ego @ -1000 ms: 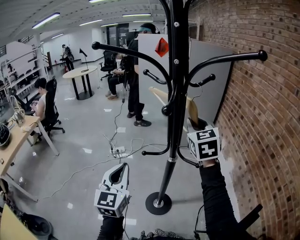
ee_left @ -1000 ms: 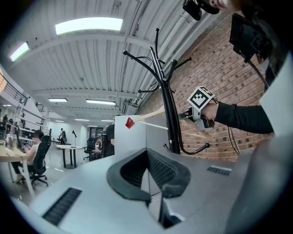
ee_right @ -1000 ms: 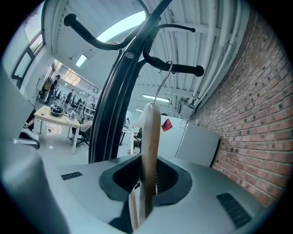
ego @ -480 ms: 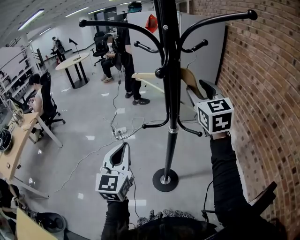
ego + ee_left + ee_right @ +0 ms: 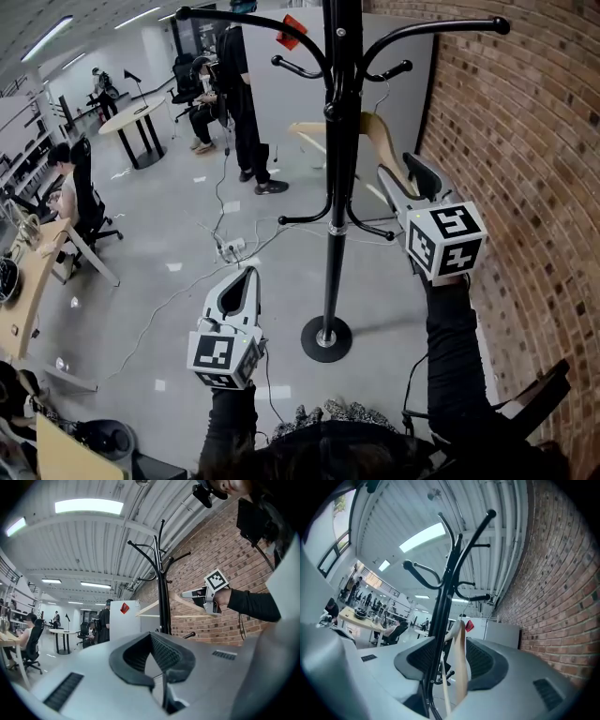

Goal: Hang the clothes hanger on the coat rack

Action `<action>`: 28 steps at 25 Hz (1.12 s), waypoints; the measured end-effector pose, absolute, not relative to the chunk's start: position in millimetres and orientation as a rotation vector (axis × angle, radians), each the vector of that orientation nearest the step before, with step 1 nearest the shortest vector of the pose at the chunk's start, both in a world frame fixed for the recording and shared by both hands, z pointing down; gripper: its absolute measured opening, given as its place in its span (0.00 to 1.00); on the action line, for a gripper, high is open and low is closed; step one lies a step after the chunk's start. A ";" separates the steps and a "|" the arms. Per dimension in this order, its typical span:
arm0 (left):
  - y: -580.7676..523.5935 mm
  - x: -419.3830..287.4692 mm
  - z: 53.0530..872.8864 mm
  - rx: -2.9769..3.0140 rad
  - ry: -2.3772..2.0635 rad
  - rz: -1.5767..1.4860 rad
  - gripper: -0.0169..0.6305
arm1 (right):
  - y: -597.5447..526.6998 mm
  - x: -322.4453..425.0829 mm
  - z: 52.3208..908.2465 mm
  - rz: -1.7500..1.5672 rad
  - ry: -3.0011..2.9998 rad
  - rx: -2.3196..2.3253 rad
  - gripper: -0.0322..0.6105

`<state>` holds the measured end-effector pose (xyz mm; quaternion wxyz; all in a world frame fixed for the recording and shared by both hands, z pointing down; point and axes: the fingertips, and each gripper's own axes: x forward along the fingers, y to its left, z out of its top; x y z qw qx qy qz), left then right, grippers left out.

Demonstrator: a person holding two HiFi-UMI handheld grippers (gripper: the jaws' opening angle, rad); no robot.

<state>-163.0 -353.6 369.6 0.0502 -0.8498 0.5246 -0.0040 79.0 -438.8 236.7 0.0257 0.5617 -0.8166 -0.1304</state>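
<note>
Edges and clearance: the rack (image 5: 330, 234) is standing upright on its round base (image 5: 326, 337) close to the brick wall (image 5: 525, 187), leaving only a narrow strip of floor on that side. The hanger (image 5: 380, 141) is hanging by its wire hook from a short upper arm on the rack's wall side. Its wooden arms are reaching out to both sides of the pole, and one end is lying near the right tool.

Right tool (image 5: 398, 173): it is being held roughly level in that narrow strip, between pole and wall. Its jaws have just been opening and are standing spread wide. In the right gripper view the hanger's wooden arm is showing in the gap between the pads, touching neither. Nothing is being pinched.

Left tool (image 5: 246, 277): it is being held lower, on the open side of the pole and well apart from the rack. Its jaws are pressed together at the tips and gripping nothing.

Surface and room: the pale, glossy floor (image 5: 169, 281) is giving wide free room on the rack's open side. A cable with a power strip (image 5: 232, 248) is trailing across it just beyond the left tool. A white partition (image 5: 281, 84) is standing behind the rack. One person (image 5: 239, 94) is standing beside it, and another (image 5: 70, 187) is sitting at a desk (image 5: 23, 281) along the left edge. Ceiling strip lights are burning.
</note>
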 end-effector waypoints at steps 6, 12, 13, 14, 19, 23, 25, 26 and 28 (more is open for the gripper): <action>-320.4 -144.1 370.9 -2.652 1.503 -0.029 0.04 | -366.0 91.5 231.0 -0.525 -2.530 1.848 0.35; -298.2 -133.3 375.5 -2.684 1.457 -0.047 0.04 | -312.3 100.3 249.7 -0.500 -2.524 1.893 0.35; -296.5 -129.2 373.3 -2.684 1.452 -0.045 0.04 | -307.9 102.6 253.3 -0.486 -2.527 1.889 0.35; -294.7 -125.2 370.7 -2.681 1.449 -0.042 0.04 | -303.8 104.8 257.2 -0.471 -2.532 1.883 0.35; -276.8 -109.1 359.3 -2.655 1.459 -0.024 0.04 | -278.8 110.9 278.9 -0.393 -2.568 1.845 0.32; -256.3 -89.3 363.3 -2.657 1.481 -0.019 0.04 | -254.2 128.1 304.5 -0.333 -2.534 1.858 0.12; -247.4 -79.5 364.1 -2.648 1.498 -0.007 0.04 | -243.4 138.4 315.1 -0.305 -2.524 1.863 0.07; -241.4 -75.7 364.6 -2.645 1.505 -0.005 0.04 | -236.9 142.1 320.2 -0.285 -2.523 1.864 0.07; -225.6 -69.1 366.8 -2.649 1.507 -0.011 0.04 | -220.8 147.8 329.4 -0.251 -2.514 1.869 0.07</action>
